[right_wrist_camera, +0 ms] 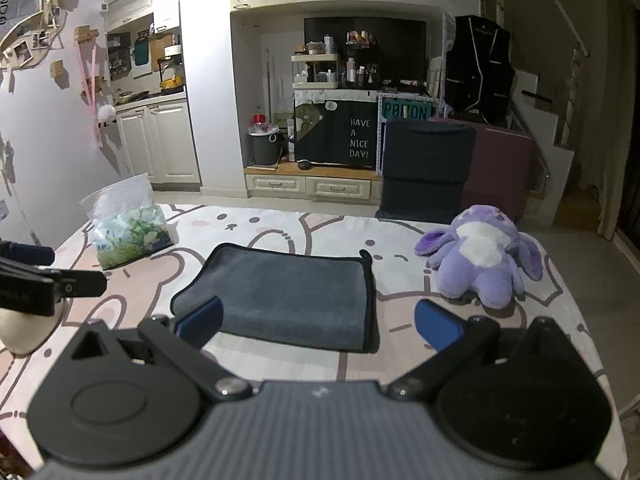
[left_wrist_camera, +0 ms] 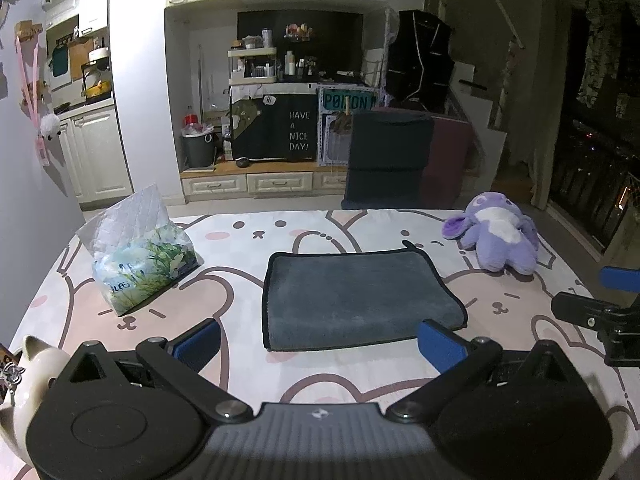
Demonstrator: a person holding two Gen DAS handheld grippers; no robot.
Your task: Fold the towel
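Gray towel (left_wrist_camera: pixel 352 300) lying folded flat mid-table on the bunny-print tablecloth (left_wrist_camera: pixel 248 236). Left of the towel, a tissue pack (left_wrist_camera: pixel 140 264); right of the towel, a purple plush toy (left_wrist_camera: pixel 500 236). Left gripper (left_wrist_camera: pixel 320 344) spread wide just short of the towel's near edge, grasping nothing. Right gripper (right_wrist_camera: pixel 318 324) likewise released, hovering near the towel.

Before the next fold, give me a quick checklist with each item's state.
1. Left claw open, holding nothing: ok.
2. Right claw open, holding nothing: ok.
3. Towel flat on the table, already folded over: ok.
4. Tissue pack apart from the towel: ok.
5. Plush toy apart from the towel: ok.
6. Layer edges aligned: cannot tell.
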